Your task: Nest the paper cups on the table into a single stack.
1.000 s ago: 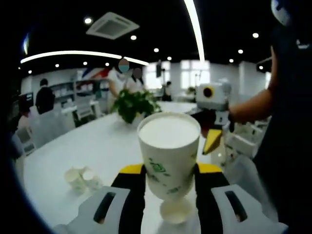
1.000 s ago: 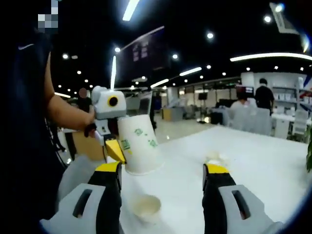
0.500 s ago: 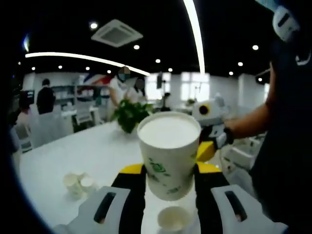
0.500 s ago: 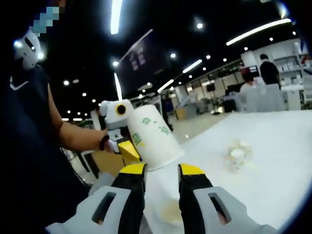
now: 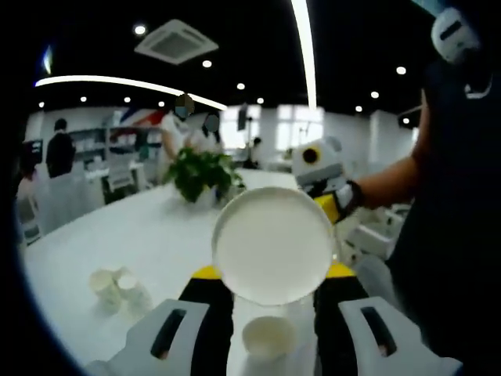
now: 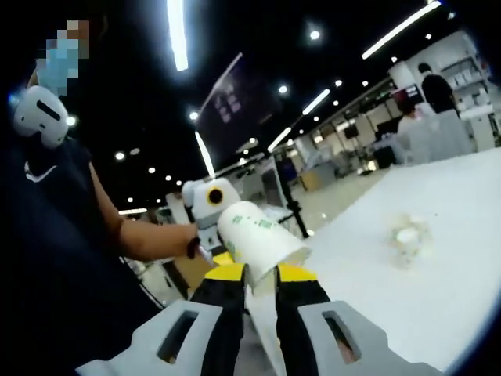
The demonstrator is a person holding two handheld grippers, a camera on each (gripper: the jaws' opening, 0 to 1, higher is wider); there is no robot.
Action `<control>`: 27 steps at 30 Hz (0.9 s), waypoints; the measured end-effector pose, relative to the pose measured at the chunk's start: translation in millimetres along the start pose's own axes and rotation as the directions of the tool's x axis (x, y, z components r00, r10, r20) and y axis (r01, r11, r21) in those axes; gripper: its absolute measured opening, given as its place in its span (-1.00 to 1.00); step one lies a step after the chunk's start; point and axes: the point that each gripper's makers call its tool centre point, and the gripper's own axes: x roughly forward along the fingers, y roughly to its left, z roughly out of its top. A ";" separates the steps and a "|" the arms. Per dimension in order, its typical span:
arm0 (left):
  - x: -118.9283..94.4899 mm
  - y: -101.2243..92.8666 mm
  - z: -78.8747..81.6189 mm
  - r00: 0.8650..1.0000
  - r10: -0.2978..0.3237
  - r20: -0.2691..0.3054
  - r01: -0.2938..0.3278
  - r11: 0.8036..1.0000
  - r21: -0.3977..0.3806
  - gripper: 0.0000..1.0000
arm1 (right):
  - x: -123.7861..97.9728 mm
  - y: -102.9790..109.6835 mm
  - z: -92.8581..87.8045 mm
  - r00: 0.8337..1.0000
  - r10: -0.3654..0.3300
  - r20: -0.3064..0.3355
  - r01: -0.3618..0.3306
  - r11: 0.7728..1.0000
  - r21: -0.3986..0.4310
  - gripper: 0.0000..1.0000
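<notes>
The left hand-held gripper [image 5: 270, 313] clamps one paper cup [image 5: 272, 244]; one small cup [image 5: 268, 338] stands below it, two small cups [image 5: 119, 287] lie to its left. The right hand-held gripper [image 6: 258, 278] has its jaws nearly together.

A white paper cup with green print [image 6: 258, 241] is held tilted, mouth forward. One small cup [image 5: 268, 339] stands upright below it. Crumpled cups [image 5: 117, 287] lie on the table.

Left gripper view: large paper cup [image 5: 272, 244] between the left gripper [image 5: 270, 313] jaws, held above the table [image 5: 149, 235], its mouth turned toward the camera. Small cup [image 5: 268, 338] on the table directly below it, at the near edge. Cluster of small cups [image 5: 119, 287] to the left, toward the table's left edge. Potted plant [image 5: 202, 174] at the far edge. Right gripper [image 5: 325, 205] just right of the large cup.
</notes>
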 end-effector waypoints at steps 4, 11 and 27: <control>-1.3 -1.8 1.9 1.000 -0.011 0.007 0.011 1.000 0.006 -0.23 | 1.4 8.3 4.9 0.999 0.048 0.010 -0.049 0.998 0.035 -0.88; -3.6 -4.6 10.0 0.999 -0.016 0.037 0.015 1.000 0.024 -0.19 | 4.3 32.6 10.2 0.988 0.153 -0.012 -0.153 0.988 0.026 -1.00; -15.7 17.4 13.7 0.991 0.125 0.048 -0.124 0.992 -0.035 0.96 | 7.7 35.2 30.3 0.991 0.084 -0.104 -0.098 0.986 -0.138 -1.00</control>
